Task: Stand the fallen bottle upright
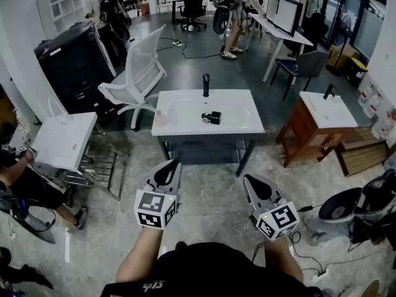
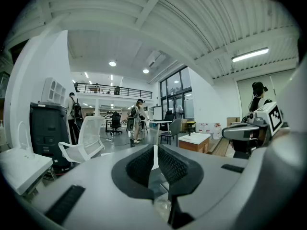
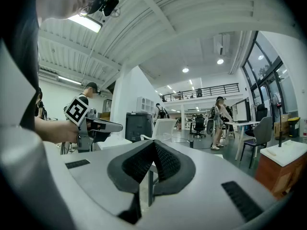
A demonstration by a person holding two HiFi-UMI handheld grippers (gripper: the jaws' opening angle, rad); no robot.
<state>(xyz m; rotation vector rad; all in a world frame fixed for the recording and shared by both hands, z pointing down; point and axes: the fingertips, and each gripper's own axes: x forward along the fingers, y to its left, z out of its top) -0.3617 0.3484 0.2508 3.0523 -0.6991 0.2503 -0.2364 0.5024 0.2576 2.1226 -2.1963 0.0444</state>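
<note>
Smooth, glossy white basin top (image 1: 235, 119); translucent plastic bottle (image 1: 159, 117); matt brown wooden cabinet (image 1: 303, 138).

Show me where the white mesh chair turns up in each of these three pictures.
Head view: the white mesh chair is upper left of centre, left of the sink table.
Left gripper view: left of centre, at mid-height.
Right gripper view: small, near the centre.
Shared landmark: the black cabinet stands just left of the chair in every view.
</note>
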